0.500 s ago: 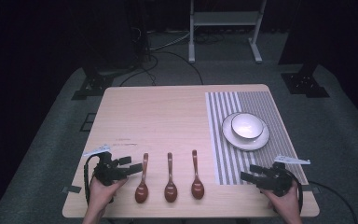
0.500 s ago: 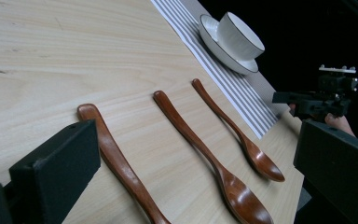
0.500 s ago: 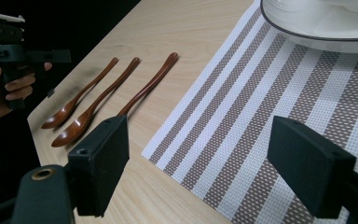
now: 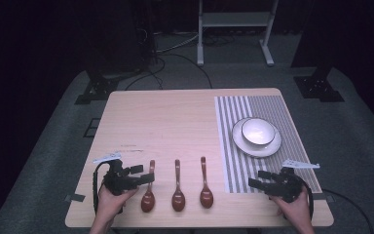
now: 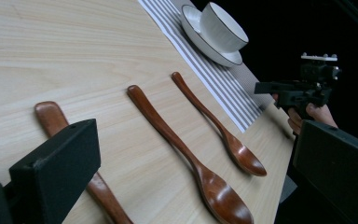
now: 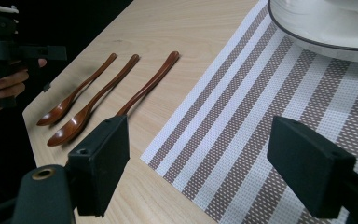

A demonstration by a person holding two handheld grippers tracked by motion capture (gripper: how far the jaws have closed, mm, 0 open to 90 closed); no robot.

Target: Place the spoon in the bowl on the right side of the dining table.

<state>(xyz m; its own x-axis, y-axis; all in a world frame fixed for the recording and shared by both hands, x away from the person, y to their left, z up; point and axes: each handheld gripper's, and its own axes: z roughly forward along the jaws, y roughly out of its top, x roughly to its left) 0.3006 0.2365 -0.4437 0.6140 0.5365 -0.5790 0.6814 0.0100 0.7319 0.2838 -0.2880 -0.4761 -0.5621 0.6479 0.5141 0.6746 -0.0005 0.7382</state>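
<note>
Three brown wooden spoons lie side by side near the table's front edge: the left spoon [image 4: 148, 195], the middle spoon [image 4: 177, 192] and the right spoon [image 4: 205, 189]. My left gripper [image 4: 142, 174] is held low just left of them, open, one jaw over the left spoon's handle [image 5: 49, 114]. In the left gripper view the middle spoon [image 5: 168, 133] and right spoon [image 5: 205, 112] lie between its jaws, untouched. My right gripper [image 4: 258, 179] is open over the striped placemat [image 4: 233, 161], with nothing between its jaws [image 6: 200, 154].
A white bowl [image 4: 258, 130] sits on a white plate [image 4: 272, 146] on the placemat at the right. The light wooden table [image 4: 165, 122] is bare at the back and left. Dark floor, cables and a stand's legs [image 4: 233, 44] lie beyond.
</note>
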